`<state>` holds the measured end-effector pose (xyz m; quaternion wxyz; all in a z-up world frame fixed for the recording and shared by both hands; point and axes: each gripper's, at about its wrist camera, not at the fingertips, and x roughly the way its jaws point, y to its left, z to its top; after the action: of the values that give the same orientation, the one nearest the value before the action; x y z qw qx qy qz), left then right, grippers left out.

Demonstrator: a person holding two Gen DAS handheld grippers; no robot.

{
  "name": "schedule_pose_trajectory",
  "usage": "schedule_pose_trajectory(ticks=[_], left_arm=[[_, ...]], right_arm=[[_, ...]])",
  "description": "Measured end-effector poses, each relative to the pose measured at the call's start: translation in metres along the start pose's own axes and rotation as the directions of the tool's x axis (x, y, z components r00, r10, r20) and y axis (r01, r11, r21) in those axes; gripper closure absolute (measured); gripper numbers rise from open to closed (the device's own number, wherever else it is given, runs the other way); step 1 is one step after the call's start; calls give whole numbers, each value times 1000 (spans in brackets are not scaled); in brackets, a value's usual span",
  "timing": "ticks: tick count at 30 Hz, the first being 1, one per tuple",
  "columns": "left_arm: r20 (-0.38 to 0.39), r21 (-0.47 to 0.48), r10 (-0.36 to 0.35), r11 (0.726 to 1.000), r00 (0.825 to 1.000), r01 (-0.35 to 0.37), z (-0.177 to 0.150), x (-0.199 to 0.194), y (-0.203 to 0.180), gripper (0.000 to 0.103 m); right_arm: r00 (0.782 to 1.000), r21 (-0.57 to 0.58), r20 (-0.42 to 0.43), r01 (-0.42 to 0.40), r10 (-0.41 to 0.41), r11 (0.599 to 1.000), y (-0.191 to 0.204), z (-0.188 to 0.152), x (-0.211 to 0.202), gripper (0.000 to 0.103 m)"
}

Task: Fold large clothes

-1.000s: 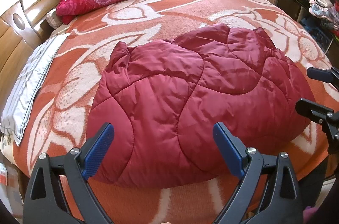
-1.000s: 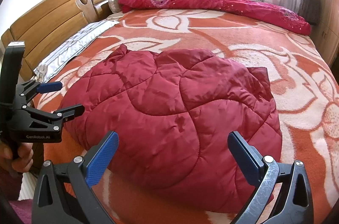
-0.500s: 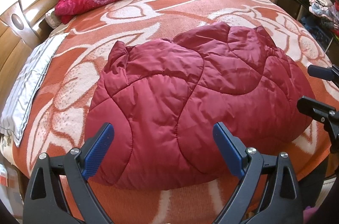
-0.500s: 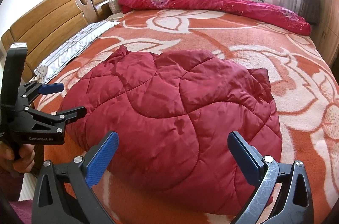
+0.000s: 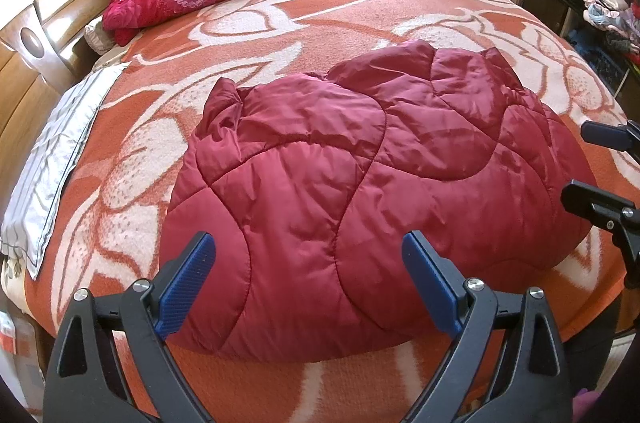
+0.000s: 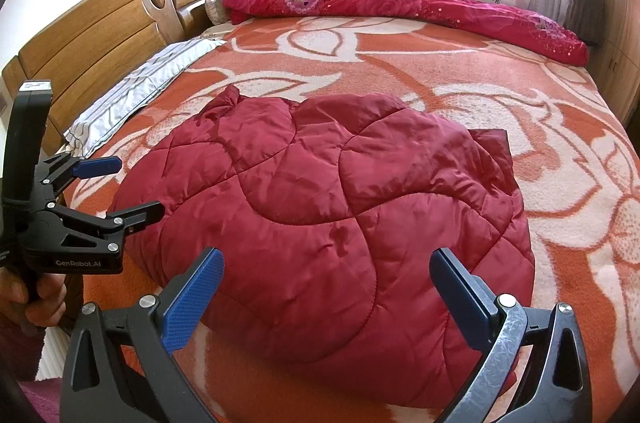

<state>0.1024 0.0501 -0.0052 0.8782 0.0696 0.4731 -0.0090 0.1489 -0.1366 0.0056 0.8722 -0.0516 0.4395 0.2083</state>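
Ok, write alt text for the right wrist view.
A dark red quilted jacket lies bundled on an orange floral blanket, framed by the open right gripper. The left gripper, also open, hovers at its left edge; a wooden headboard and rolled pink quilt sit behind.

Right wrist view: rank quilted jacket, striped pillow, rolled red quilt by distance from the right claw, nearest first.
1. Quilted jacket: directly ahead of the right claw, mid-bed.
2. Striped pillow: left, by the headboard.
3. Rolled red quilt: far edge, along the bed rail.
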Motion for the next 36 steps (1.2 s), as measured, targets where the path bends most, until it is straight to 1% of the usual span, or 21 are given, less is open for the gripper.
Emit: schedule_pose_trajectory(ticks=[36], left_arm=[[3,14,-1,1000,1000,1,4,3,0,8]], right_arm=[[1000,2,-21,3,-3,1000,-2,-2,9,0]])
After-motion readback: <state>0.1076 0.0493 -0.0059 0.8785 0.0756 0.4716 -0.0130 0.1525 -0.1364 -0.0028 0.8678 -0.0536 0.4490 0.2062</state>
